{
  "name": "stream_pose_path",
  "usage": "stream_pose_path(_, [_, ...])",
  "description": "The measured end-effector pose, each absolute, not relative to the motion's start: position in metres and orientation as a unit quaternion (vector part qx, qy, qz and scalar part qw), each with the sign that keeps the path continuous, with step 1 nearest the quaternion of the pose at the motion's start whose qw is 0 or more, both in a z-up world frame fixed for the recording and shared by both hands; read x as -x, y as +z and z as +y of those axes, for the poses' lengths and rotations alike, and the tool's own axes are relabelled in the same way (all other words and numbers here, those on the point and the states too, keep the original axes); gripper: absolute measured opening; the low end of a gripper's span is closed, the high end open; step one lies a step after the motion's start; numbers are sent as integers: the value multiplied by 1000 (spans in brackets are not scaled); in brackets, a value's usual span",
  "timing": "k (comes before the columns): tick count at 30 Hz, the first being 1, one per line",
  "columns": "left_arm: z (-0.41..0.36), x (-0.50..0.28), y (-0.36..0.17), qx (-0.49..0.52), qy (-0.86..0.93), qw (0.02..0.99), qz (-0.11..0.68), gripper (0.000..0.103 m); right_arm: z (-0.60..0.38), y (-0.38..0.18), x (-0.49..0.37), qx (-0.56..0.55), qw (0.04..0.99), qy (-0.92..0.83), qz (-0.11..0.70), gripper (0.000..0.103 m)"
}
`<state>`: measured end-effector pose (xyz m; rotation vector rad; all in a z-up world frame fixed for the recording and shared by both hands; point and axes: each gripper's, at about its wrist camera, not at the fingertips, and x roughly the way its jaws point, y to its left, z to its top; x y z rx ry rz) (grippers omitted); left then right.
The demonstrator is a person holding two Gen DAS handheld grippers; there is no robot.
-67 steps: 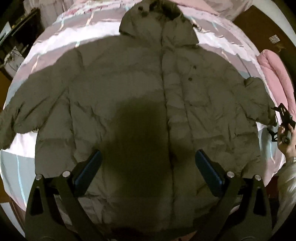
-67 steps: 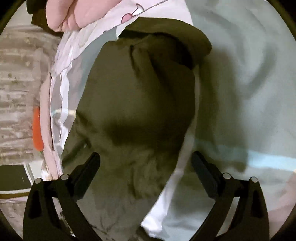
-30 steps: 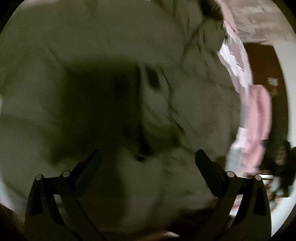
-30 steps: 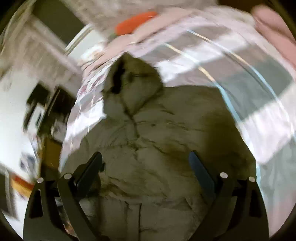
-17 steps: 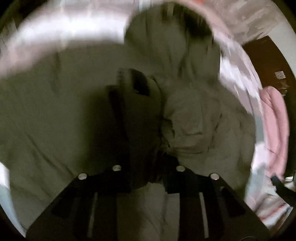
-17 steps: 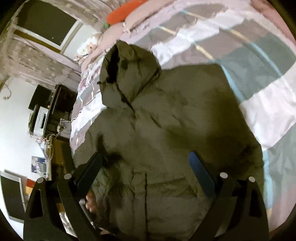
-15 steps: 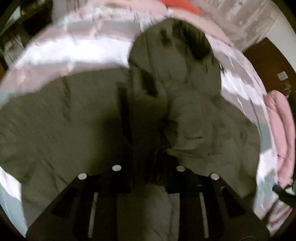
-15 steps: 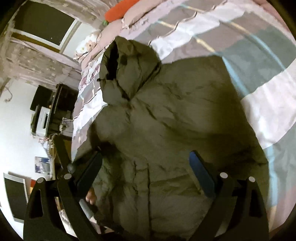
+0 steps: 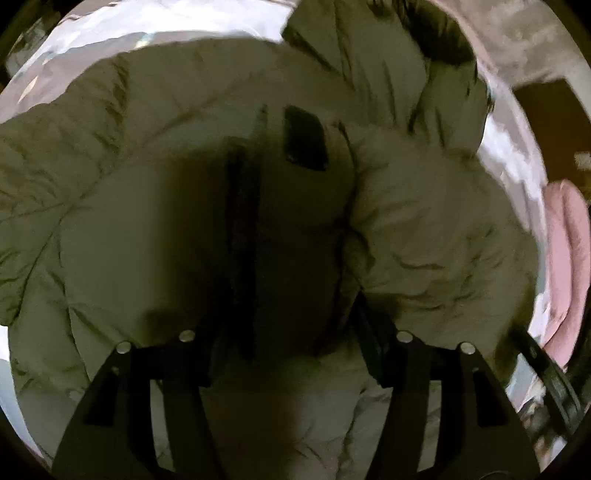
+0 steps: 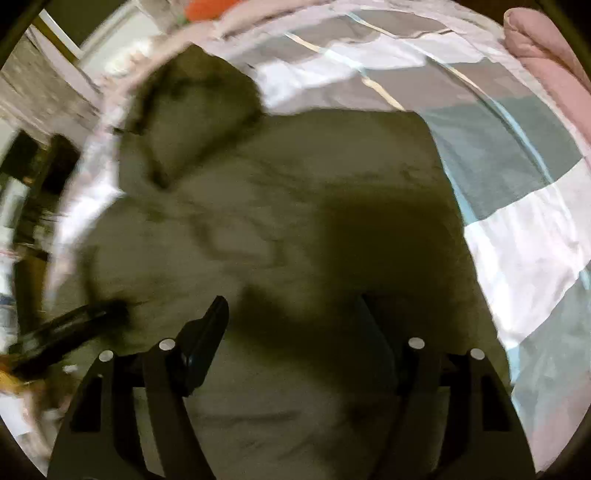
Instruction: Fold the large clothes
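An olive-green hooded puffer jacket (image 9: 147, 206) lies spread on the bed, hood (image 9: 388, 48) at the top. One side is folded over toward the middle, showing a dark label (image 9: 304, 138). My left gripper (image 9: 291, 350) sits close over the jacket with its fingers partly apart and a fold of dark fabric between them. In the right wrist view the jacket (image 10: 295, 221) fills the middle, hood (image 10: 192, 110) at upper left. My right gripper (image 10: 295, 332) is open just above the jacket's lower part. The left gripper (image 10: 74, 328) shows as a dark blurred bar at the left.
The bed has a patchwork cover (image 10: 517, 184) of grey, white and teal blocks. A pink quilt (image 10: 546, 44) lies at the right edge, also in the left wrist view (image 9: 565, 258). An orange pillow (image 10: 210, 7) is at the head. Dark furniture (image 10: 33, 177) stands left.
My left gripper's fingers have parted from fully shut, still over the folded jacket side. My right gripper has dropped closer to the jacket and narrowed somewhat. Both views are blurred by motion.
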<state>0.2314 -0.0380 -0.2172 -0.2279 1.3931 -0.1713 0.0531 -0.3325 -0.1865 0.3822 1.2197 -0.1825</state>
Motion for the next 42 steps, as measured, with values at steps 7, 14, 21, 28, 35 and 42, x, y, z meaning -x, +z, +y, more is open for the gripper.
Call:
stream_pose_path(7, [13,-215,-156,185,-116,817,533,101,-342,-173,-41,-235,786,-63,568,73])
stream_pose_path(14, [208,-172,-151,404,111,799,431,101,-322,-150,-3,-338,716,32,609,83])
stream_pose_path(21, [365,-101,-211,569,281,681,366,101,-294,-136,-1,-208,762,3,613,83])
stream_pose_path(28, [424,-70,-254,630,346,610,333,101,-301,-143,-4,-208,764,-2,611,83])
stream_pose_path(35, [435,-80,-219,593,277,694,298,7,-298,-135,-7,-177,783,-10,596,83])
stream_pose_path(42, [315,-124,-79,420,113,860,267,7,-300,-133,-9,-196,780,-15,594,83])
